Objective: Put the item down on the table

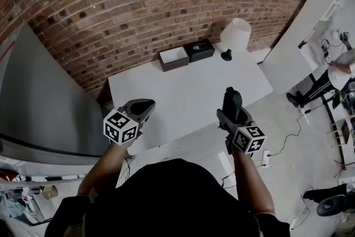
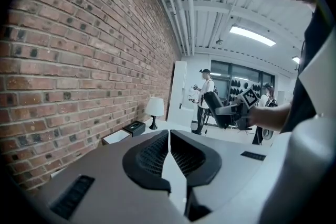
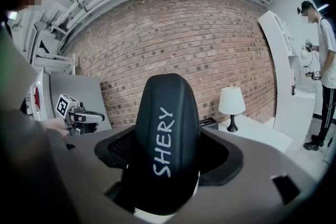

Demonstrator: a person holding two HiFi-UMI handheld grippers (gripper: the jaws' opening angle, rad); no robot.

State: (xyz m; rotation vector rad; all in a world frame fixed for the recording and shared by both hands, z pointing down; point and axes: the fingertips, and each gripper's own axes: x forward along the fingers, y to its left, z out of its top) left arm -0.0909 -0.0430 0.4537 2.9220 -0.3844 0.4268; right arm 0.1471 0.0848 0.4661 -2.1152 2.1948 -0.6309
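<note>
Here we are above the white tabletop, and the action sits on our right side: the right gripper has its jaws clamped on a black case, a smooth rounded oblong with "SHERY" lettered up its length. The case fills the gap between the jaws, and its long axis runs out along them, pointing towards the brick wall and not lying flat. From the head view it hangs in the air over the near right part of the tabletop, clear of the surface as far as we can judge. Over on the other side, the left gripper has its jaws pressed together with nothing between them, held off near the tabletop's left corner, so it looks out of this one. The drop zone looks generous: the lamp and two small boxes sit at the far edge by the wall, well apart from the case. We reckon what matters now is straight down: the surface lies below and just ahead of the jaws, so the right gripper would have to lower and tip the case towards level before letting go, or it may topple.
</note>
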